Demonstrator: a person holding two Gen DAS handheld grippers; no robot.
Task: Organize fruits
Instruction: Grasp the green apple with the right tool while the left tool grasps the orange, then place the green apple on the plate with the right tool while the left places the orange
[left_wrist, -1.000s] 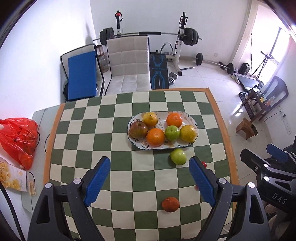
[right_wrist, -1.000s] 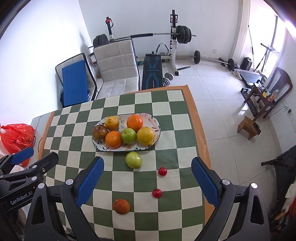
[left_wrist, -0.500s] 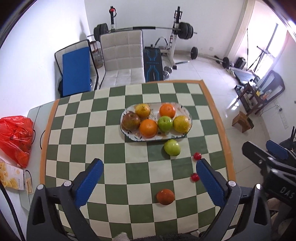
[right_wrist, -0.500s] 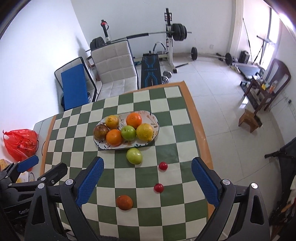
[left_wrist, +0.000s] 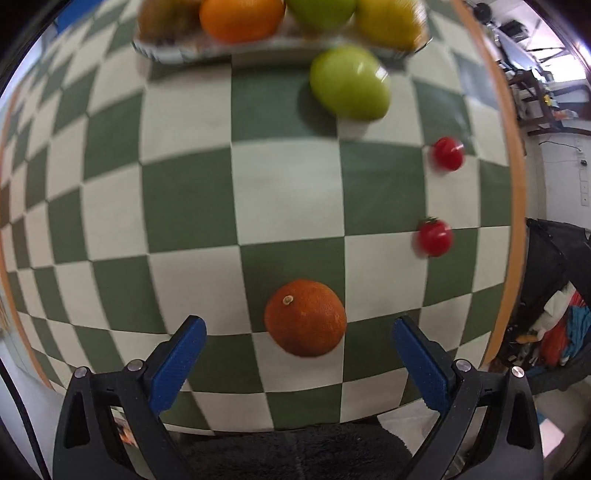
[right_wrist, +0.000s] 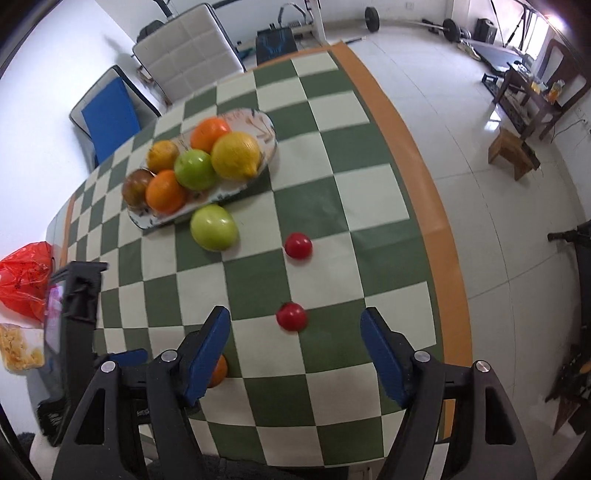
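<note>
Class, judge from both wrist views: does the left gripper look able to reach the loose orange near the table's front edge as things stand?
Probably yes. The left gripper is open, and the orange lies just ahead between its fingers on the bare checkered table, with nothing in between.

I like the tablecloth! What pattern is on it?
The tablecloth has green and white checkered squares with an orange border. The right wrist view shows it best.

My right gripper (right_wrist: 295, 354) hangs wide open over the table's (right_wrist: 402, 122) near edge, a small tomato (right_wrist: 291, 316) lying just ahead between my fingers.
</note>
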